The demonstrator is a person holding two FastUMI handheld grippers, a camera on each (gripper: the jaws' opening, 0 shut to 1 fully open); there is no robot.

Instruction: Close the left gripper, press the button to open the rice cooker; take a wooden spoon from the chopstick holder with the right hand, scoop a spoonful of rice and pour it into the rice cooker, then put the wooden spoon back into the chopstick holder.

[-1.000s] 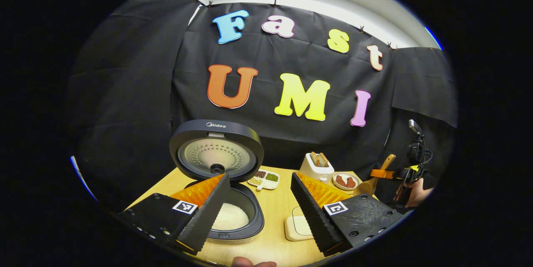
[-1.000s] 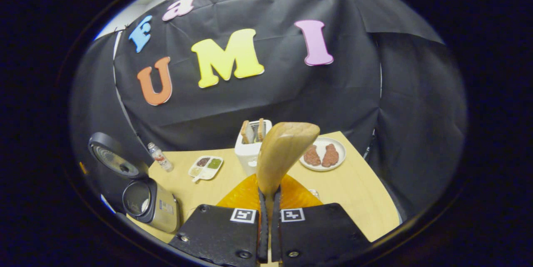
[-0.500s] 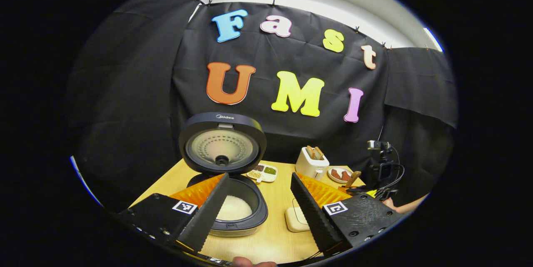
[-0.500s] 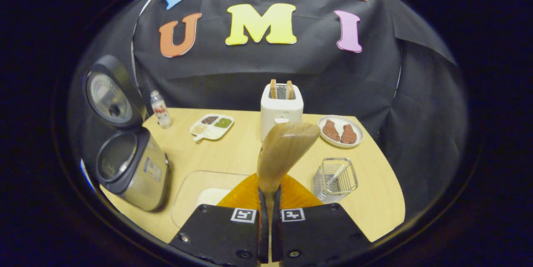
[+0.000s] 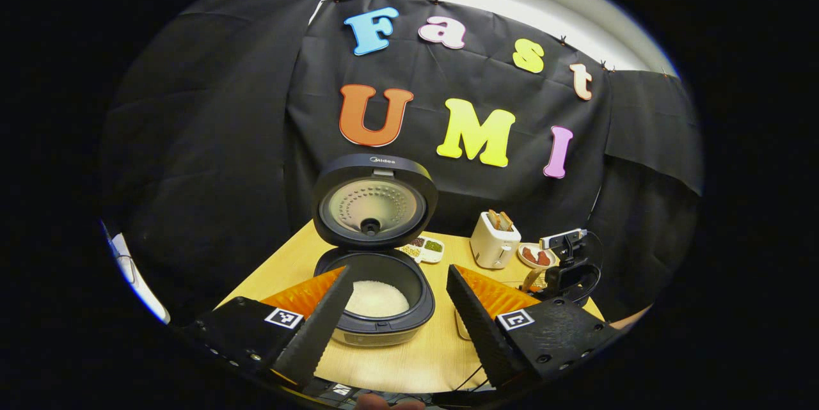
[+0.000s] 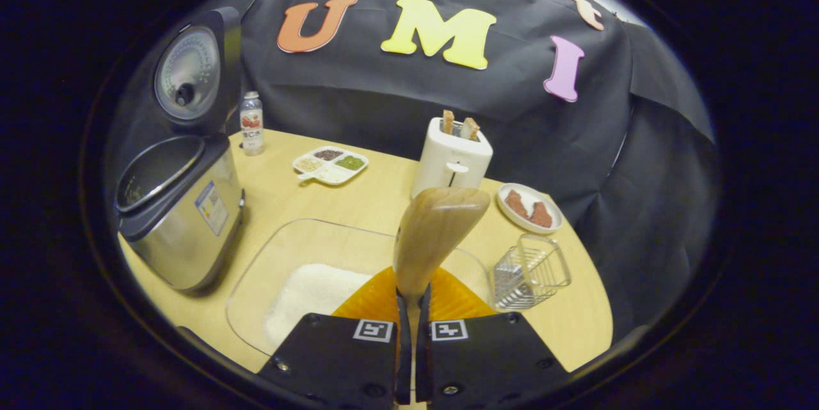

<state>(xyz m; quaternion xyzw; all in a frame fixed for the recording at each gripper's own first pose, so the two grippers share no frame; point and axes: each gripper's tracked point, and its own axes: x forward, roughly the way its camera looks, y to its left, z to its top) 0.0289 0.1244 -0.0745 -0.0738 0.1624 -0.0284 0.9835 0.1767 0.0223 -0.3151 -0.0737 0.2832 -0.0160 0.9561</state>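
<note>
The rice cooker (image 5: 377,307) stands open on the wooden table, lid (image 5: 374,205) upright and white rice in its pot. My left gripper (image 5: 397,327) is open, a little back from the cooker, with nothing between its fingers. In the right gripper view, my right gripper (image 6: 409,333) is shut on the handle of the wooden spoon (image 6: 435,231), whose bowl points forward above a clear glass dish (image 6: 269,256) of rice (image 6: 307,291). The cooker (image 6: 179,212) sits left of that dish. The wire chopstick holder (image 6: 531,263) stands to the right. The right gripper (image 5: 566,269) also appears at the far right in the left gripper view.
Behind the dish stand a white toaster (image 6: 451,157) with bread, a plate (image 6: 544,226) of meat pieces, a divided condiment tray (image 6: 329,164) and a small bottle (image 6: 251,122). The table's curved edge runs close on the right, past the holder.
My right gripper has tipped downward with the spoon, bringing the glass dish of rice and the holder into view. The left gripper has drawn back from the cooker.
</note>
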